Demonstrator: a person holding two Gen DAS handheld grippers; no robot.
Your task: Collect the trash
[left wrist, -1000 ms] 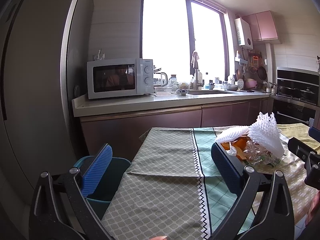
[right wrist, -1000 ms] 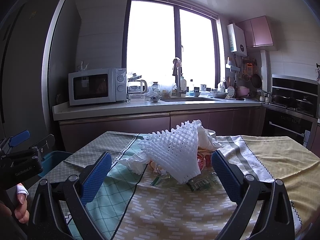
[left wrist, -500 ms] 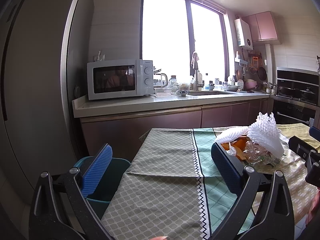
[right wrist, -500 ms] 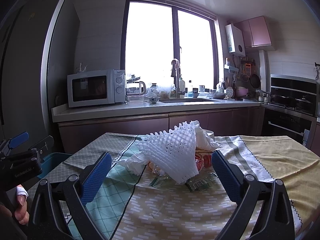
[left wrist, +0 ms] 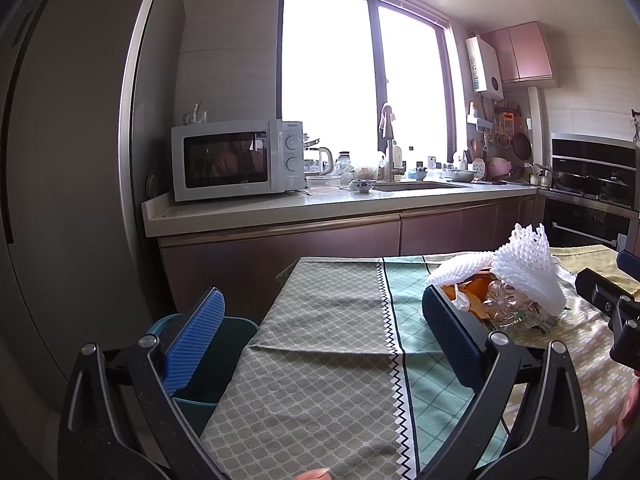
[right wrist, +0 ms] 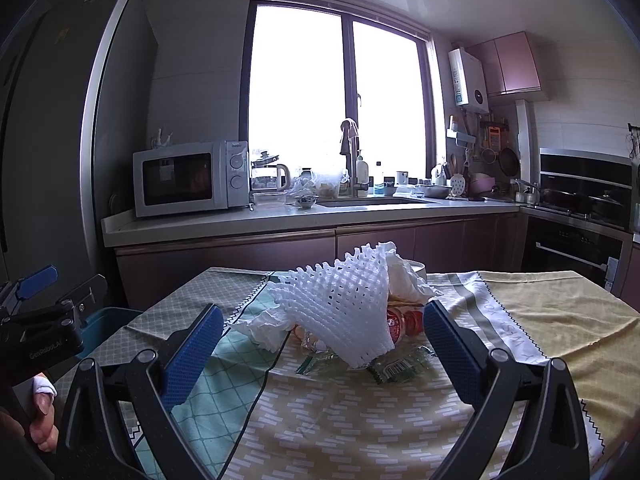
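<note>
A heap of trash lies on the table: white foam fruit netting (right wrist: pixel 344 308), crumpled tissue (right wrist: pixel 266 326), a plastic bottle with a red label (right wrist: pixel 400 322) and a green wrapper (right wrist: pixel 394 370). My right gripper (right wrist: pixel 320 320) stands open just in front of the heap, nothing between its blue pads. The left wrist view has the same netting (left wrist: pixel 524 268) over orange scraps (left wrist: pixel 472 286) at right. My left gripper (left wrist: pixel 322 304) is open over the table's left part, holding nothing. A teal bin (left wrist: pixel 236 340) stands beside the table's left edge, and again as the bin (right wrist: pixel 106 318).
The table wears a green-and-yellow patterned cloth (right wrist: pixel 540 312). Behind it runs a counter (left wrist: pixel 320 204) with a microwave (left wrist: pixel 236 158), kettle and sink. A tall fridge (left wrist: pixel 60 160) fills the left side. An oven (right wrist: pixel 576 216) sits at the right.
Both grippers have shifted only slightly; the right wrist view has drifted a little, with the trash heap staying put. Nothing was taken hold of or let go.
</note>
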